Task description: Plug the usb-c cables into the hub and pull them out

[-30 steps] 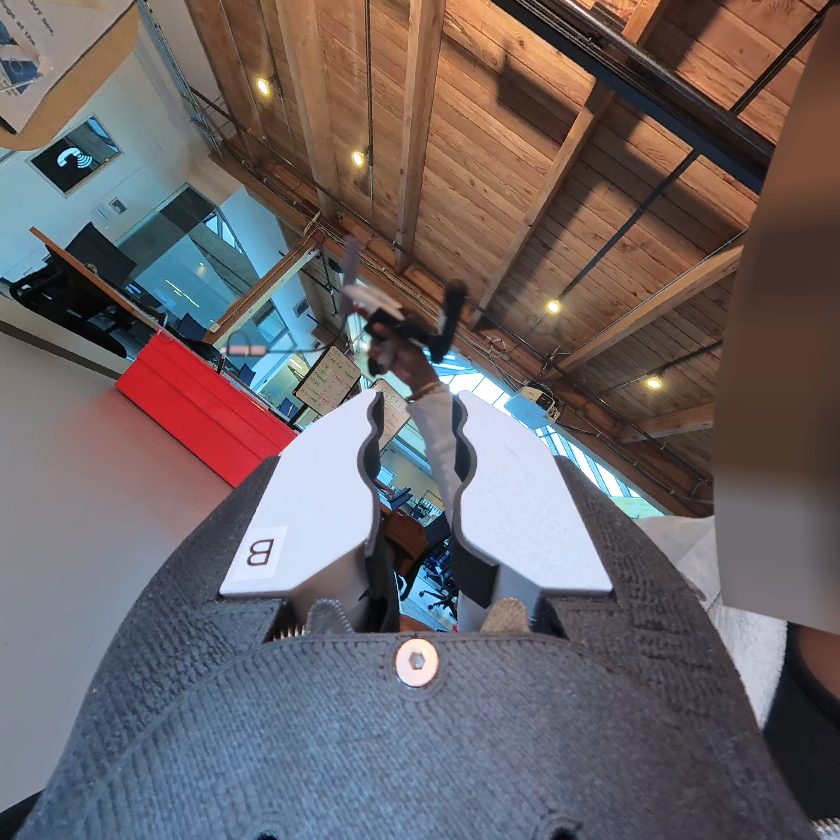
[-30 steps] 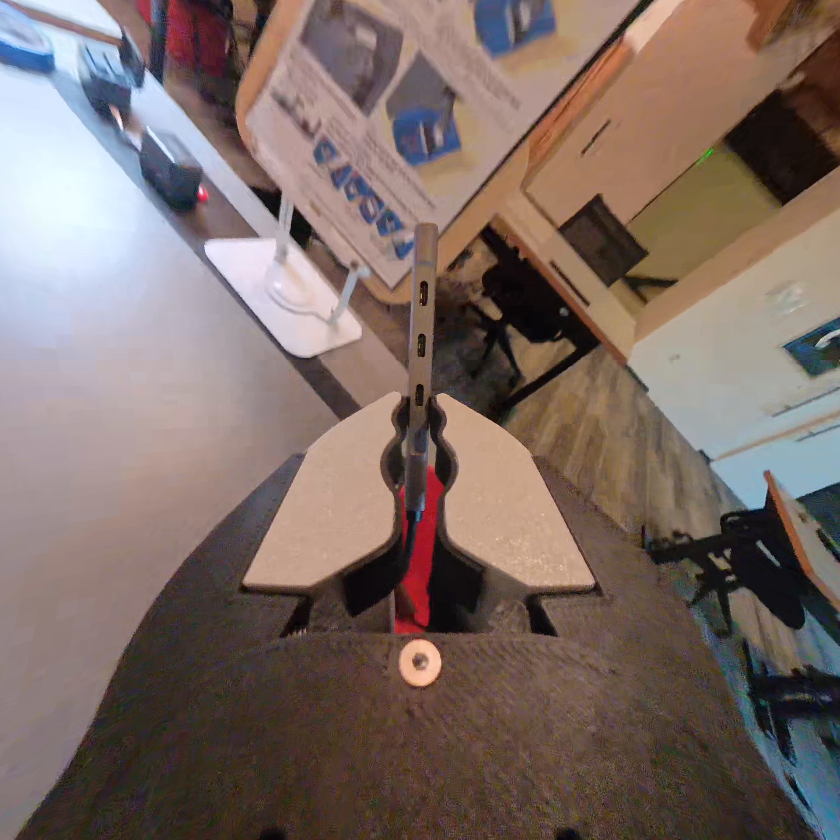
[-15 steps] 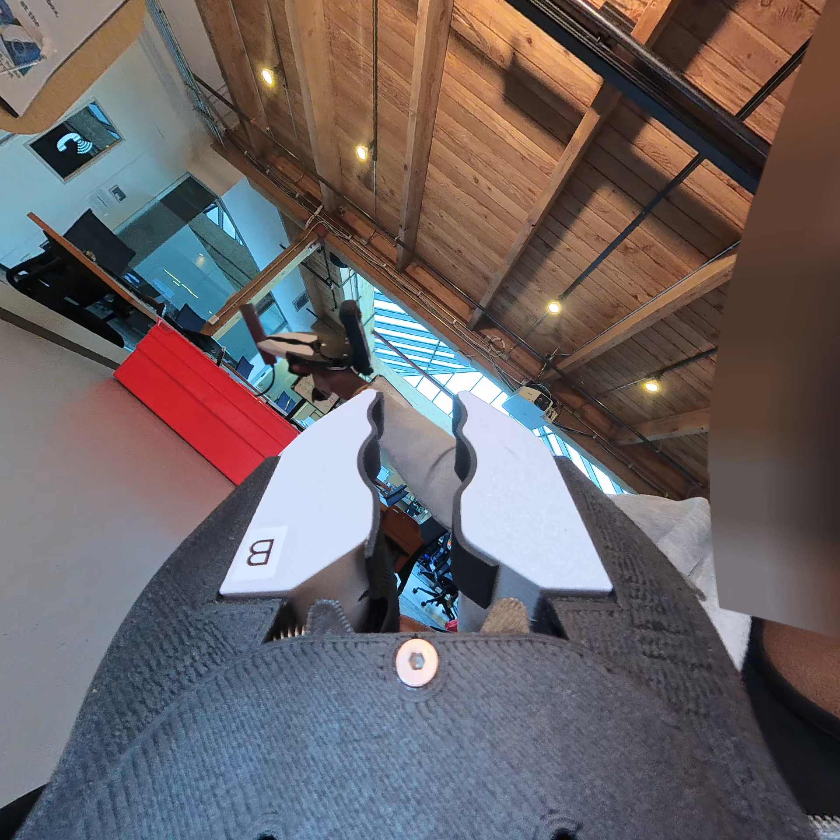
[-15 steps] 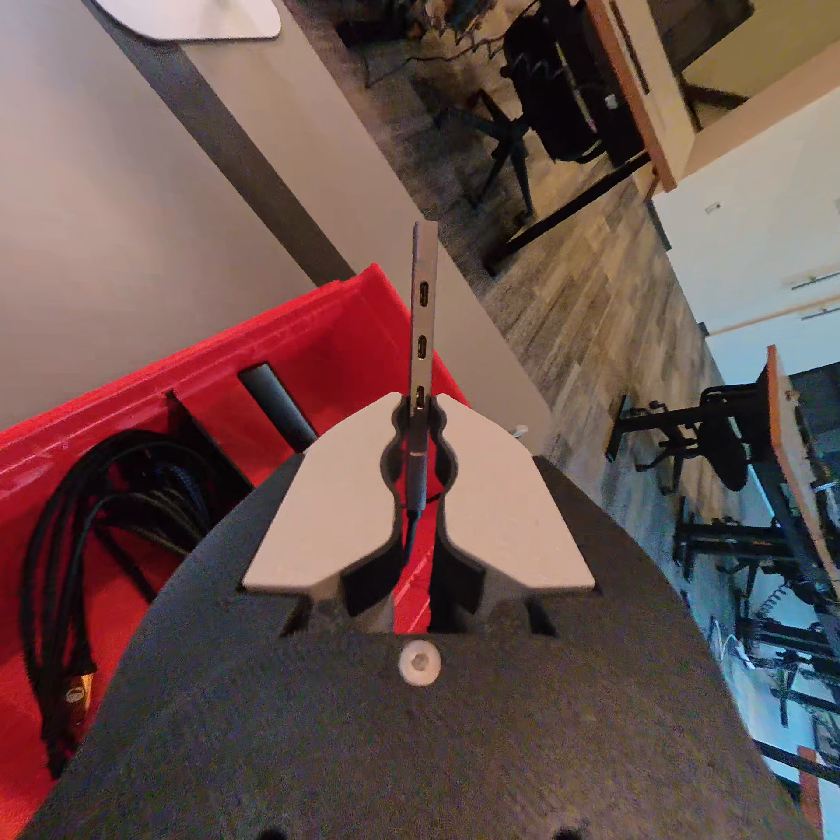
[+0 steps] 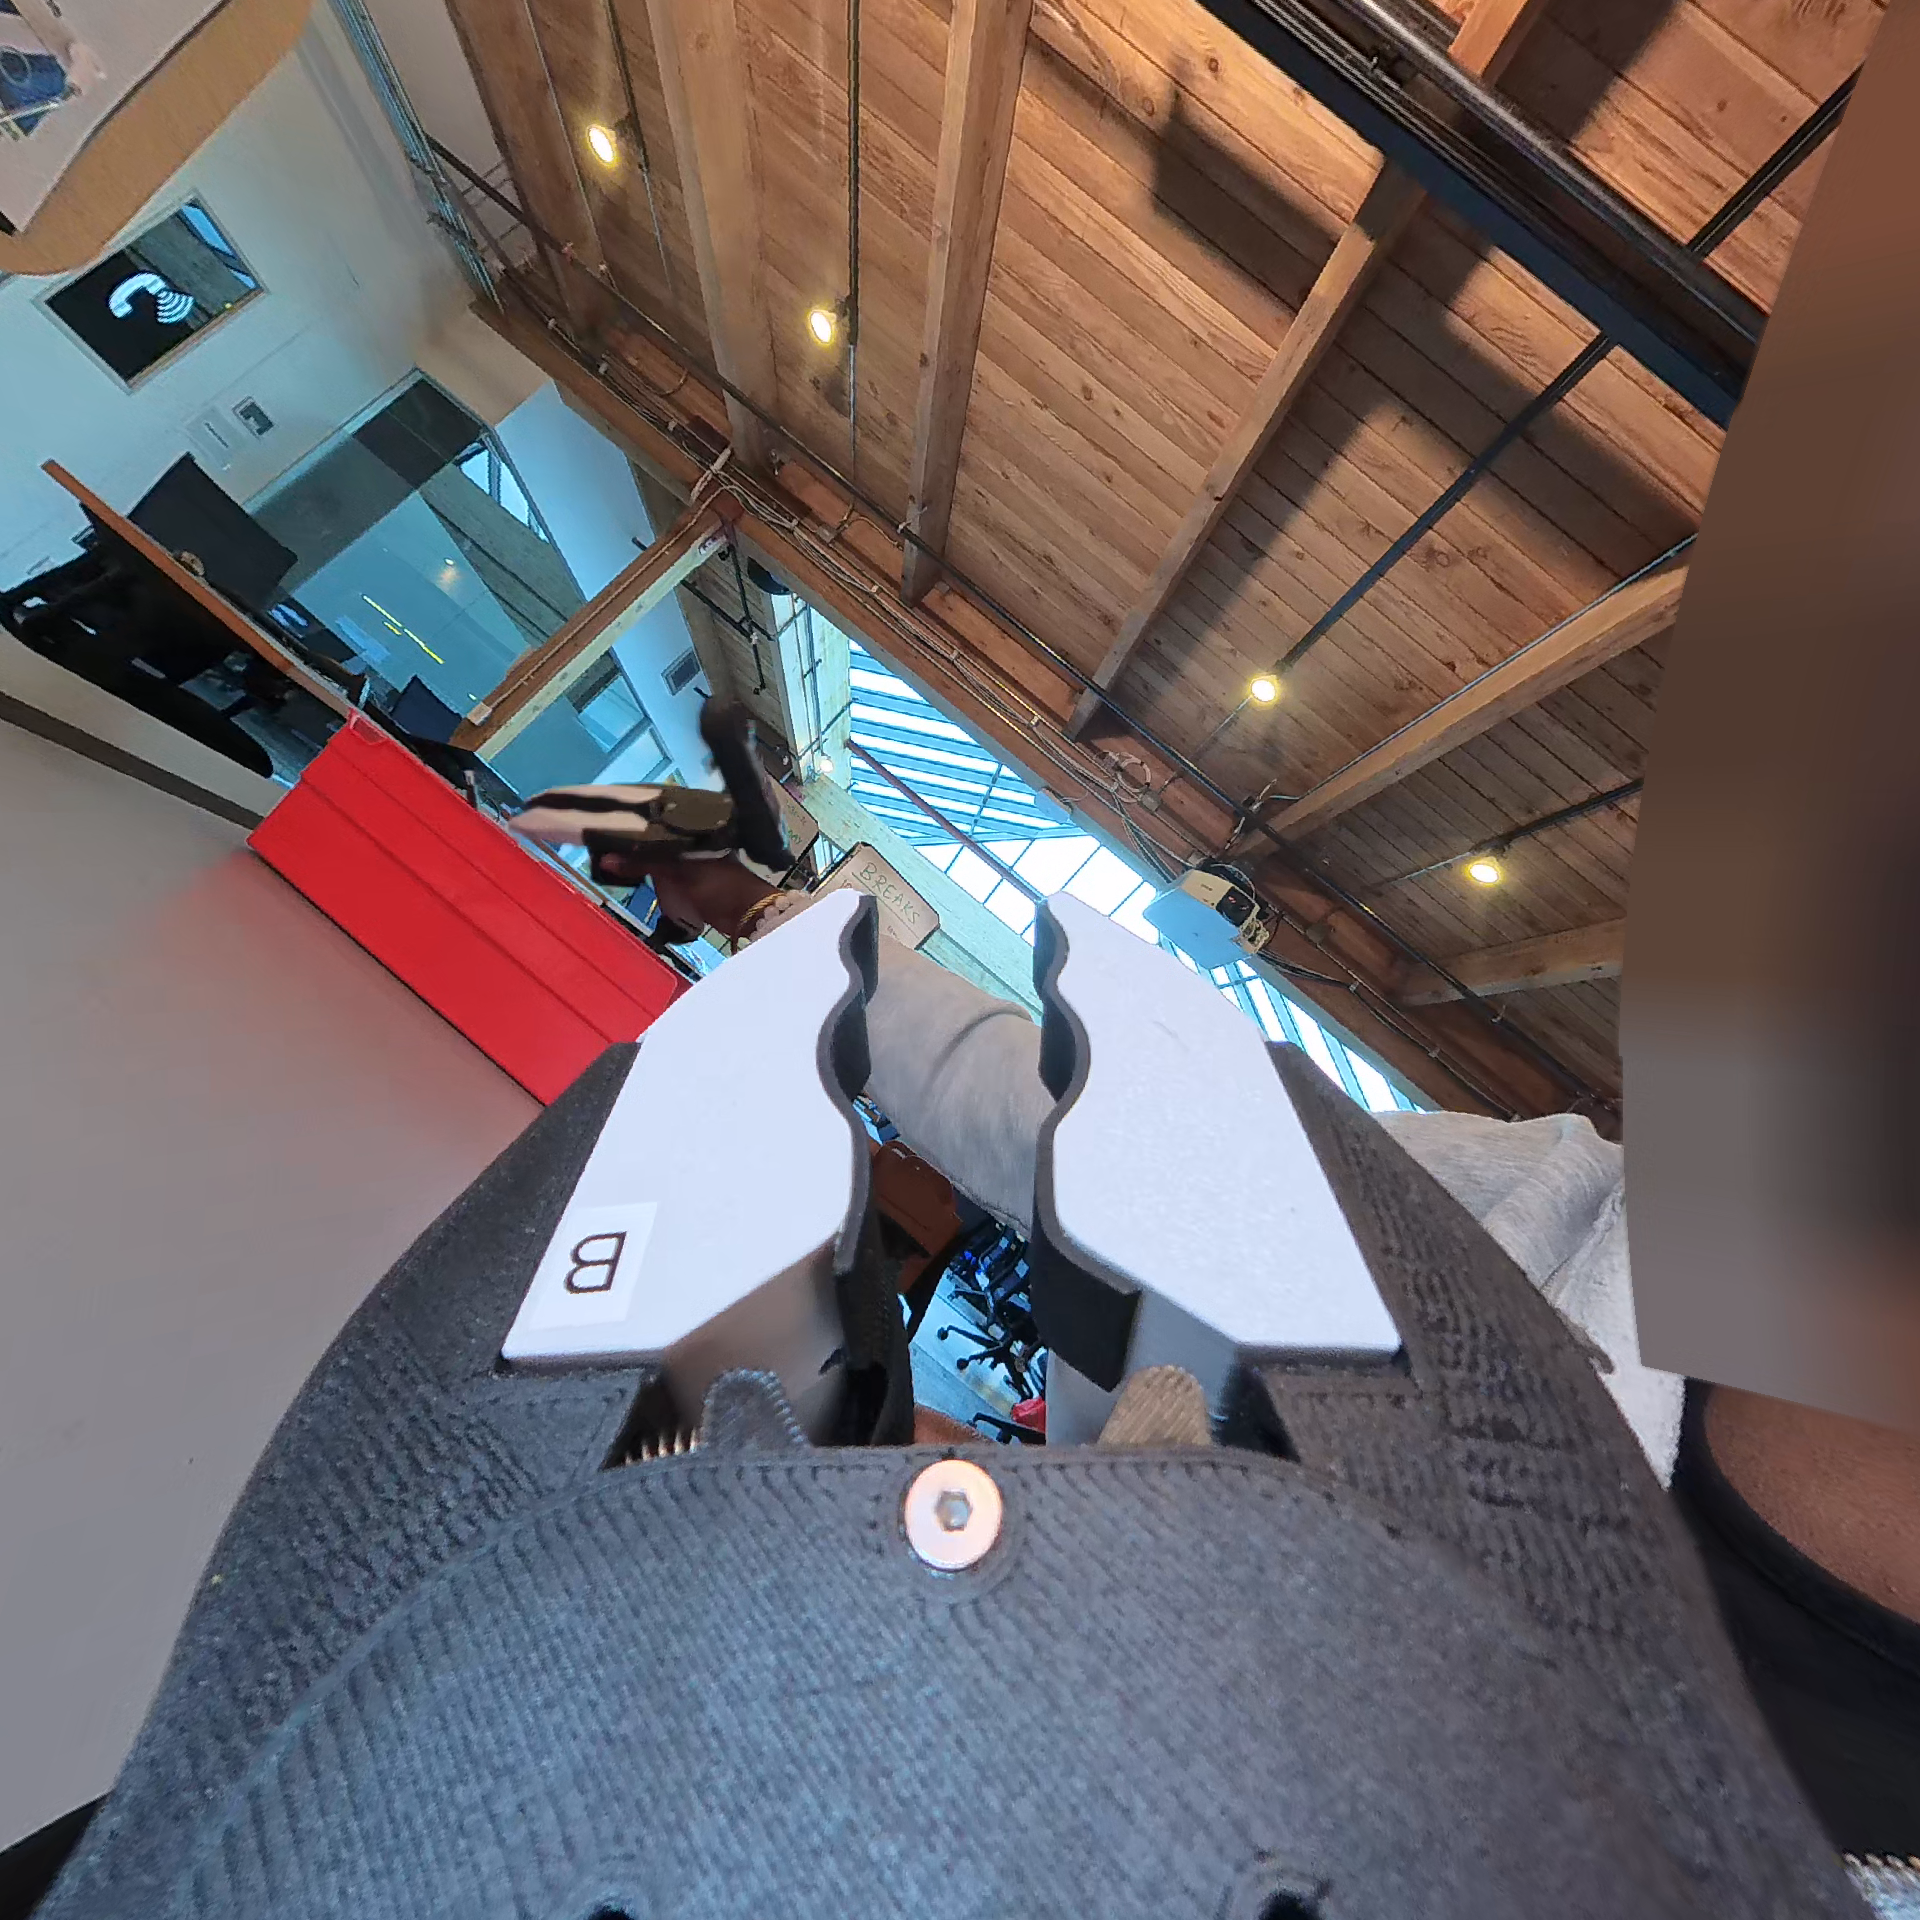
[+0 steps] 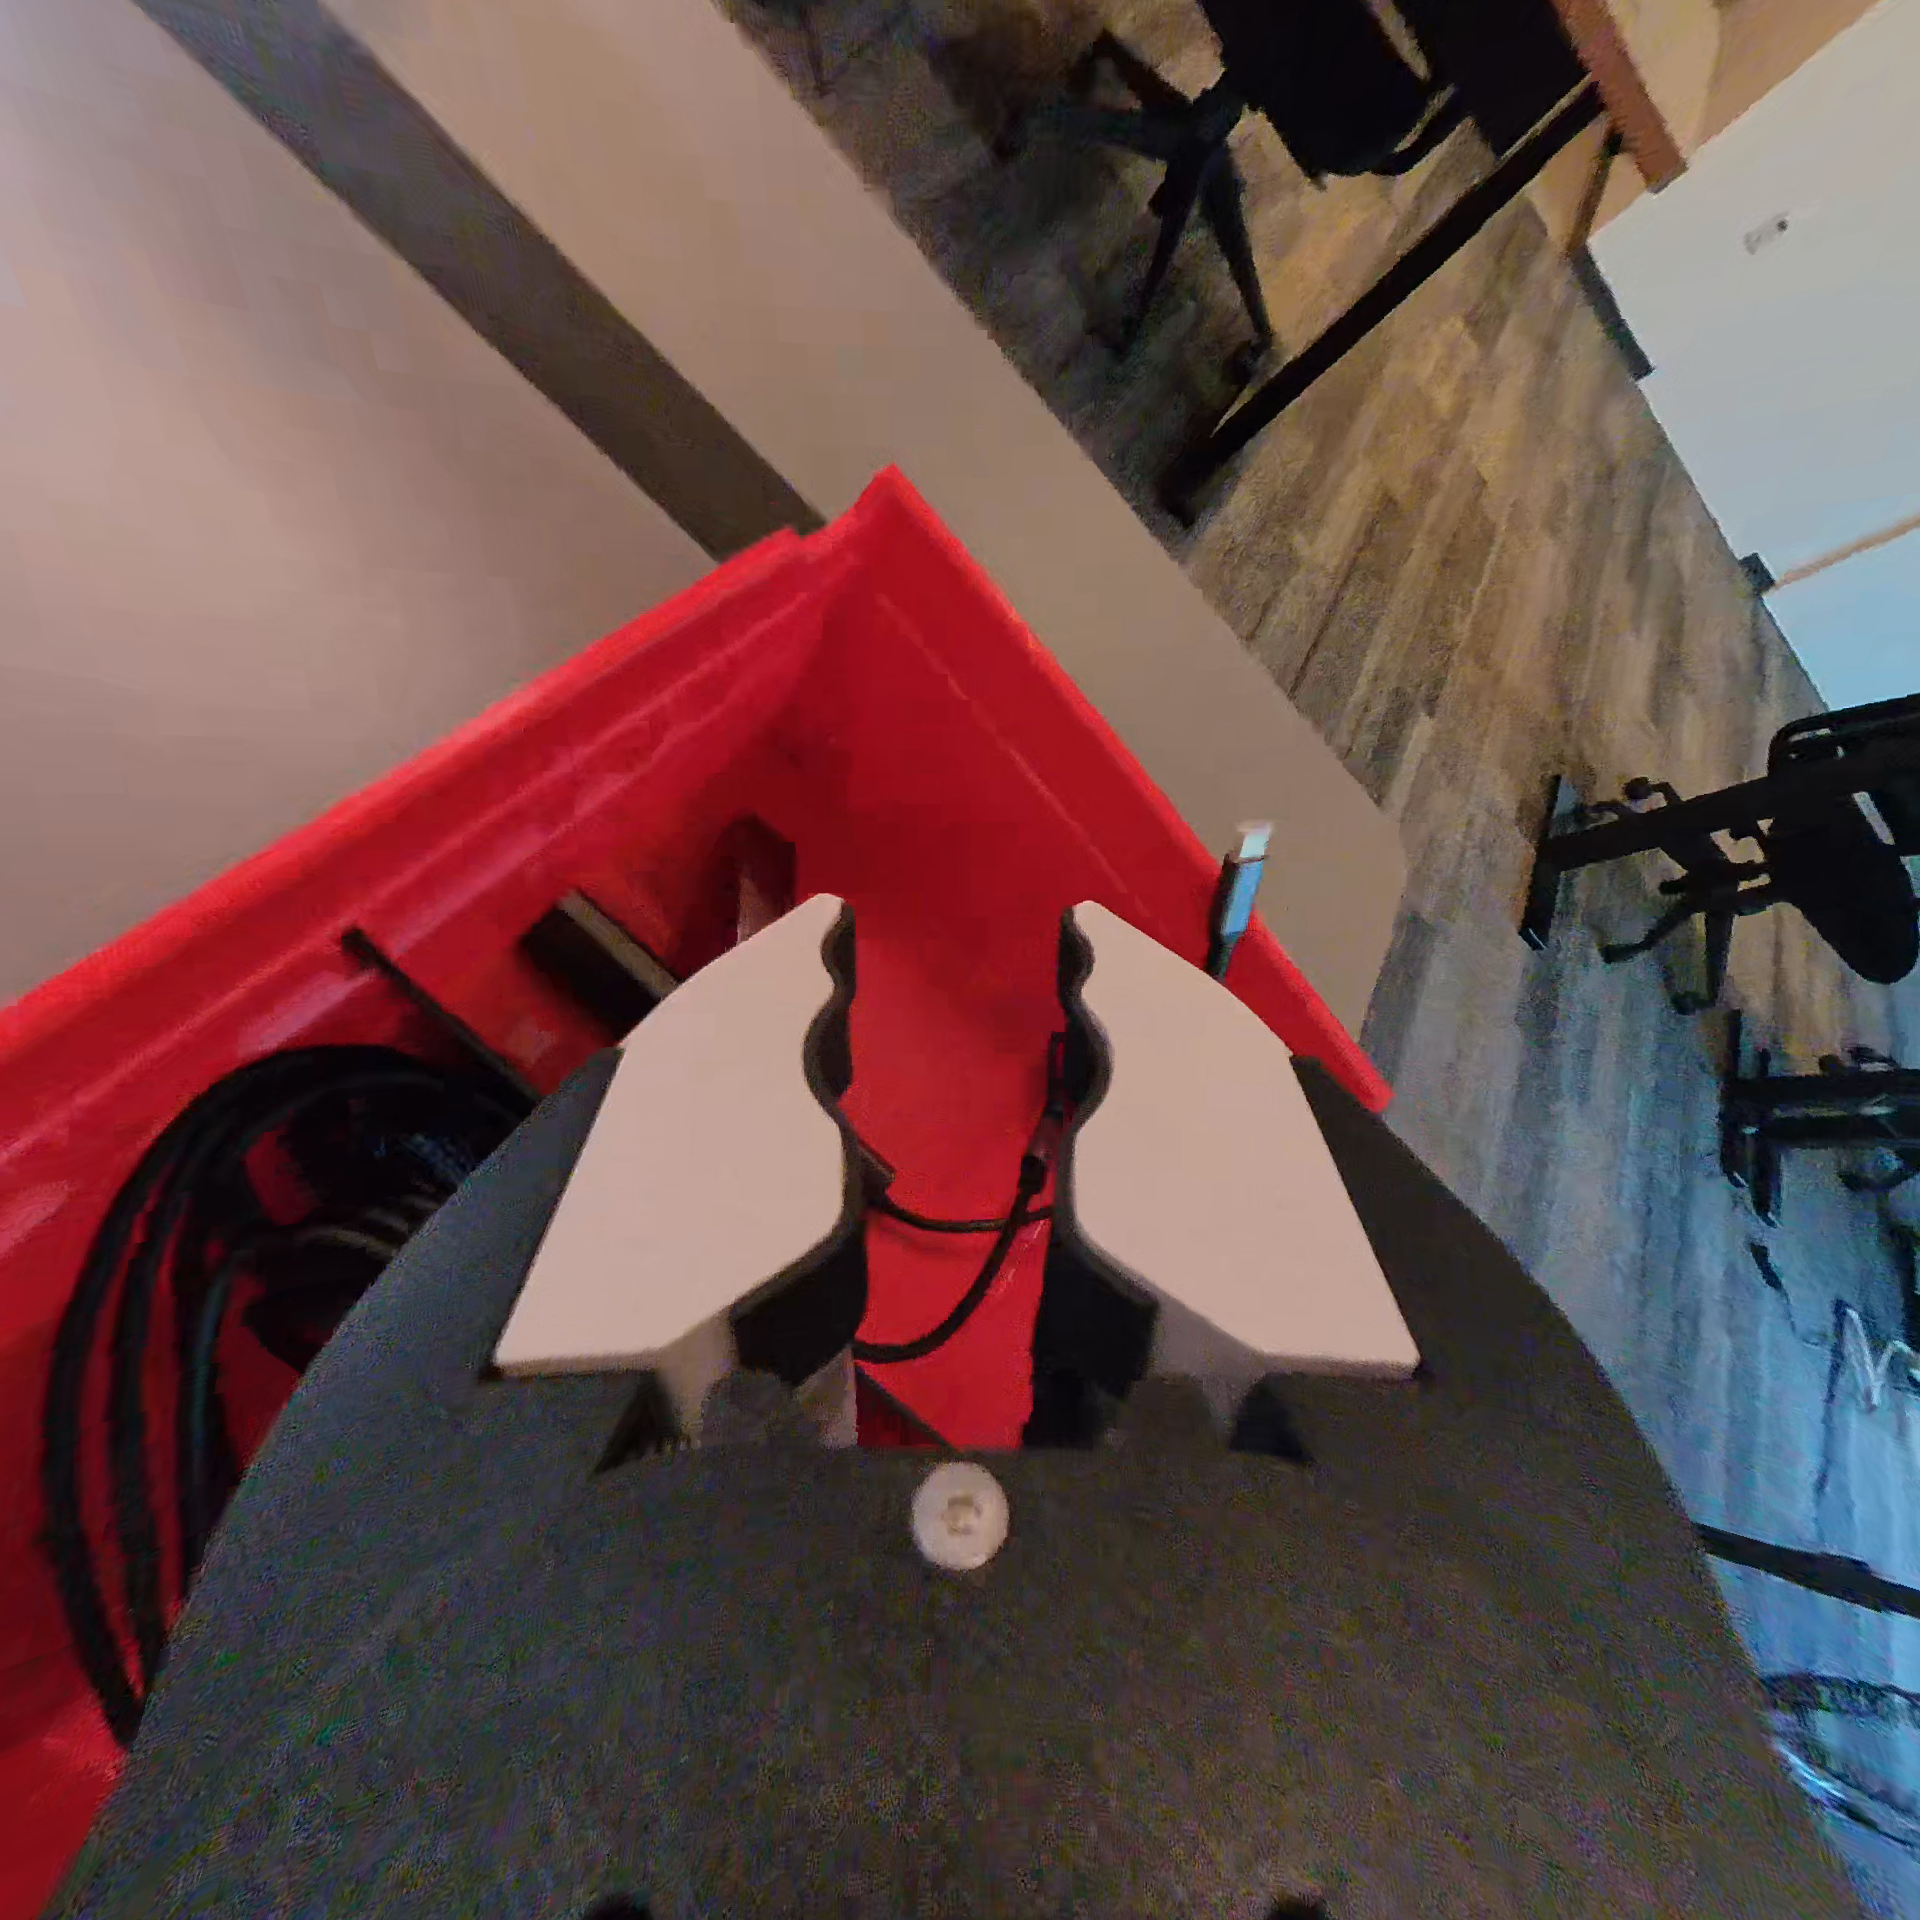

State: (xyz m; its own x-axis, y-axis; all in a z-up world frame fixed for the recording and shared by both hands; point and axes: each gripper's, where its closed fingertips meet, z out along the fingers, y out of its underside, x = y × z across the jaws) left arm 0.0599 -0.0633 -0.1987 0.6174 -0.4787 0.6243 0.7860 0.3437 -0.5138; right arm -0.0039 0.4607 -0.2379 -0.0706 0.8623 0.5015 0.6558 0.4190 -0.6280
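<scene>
Hovering over the red bin (image 6: 935, 748), my right gripper (image 6: 951, 966) has its fingers apart; the hub (image 6: 1242, 894) stands at the bin's right wall. My left gripper (image 5: 951, 961) gapes empty, tilted ceilingward.

A bright red bin (image 6: 935, 727) holds glossy black coiled cables (image 6: 187, 1247) on a pale beige tabletop (image 6: 260, 416), while each claw shows matte white fingers (image 6: 707, 1164) in a black woven-textured body, under a warm brown plank ceiling (image 5: 1195, 364).
</scene>
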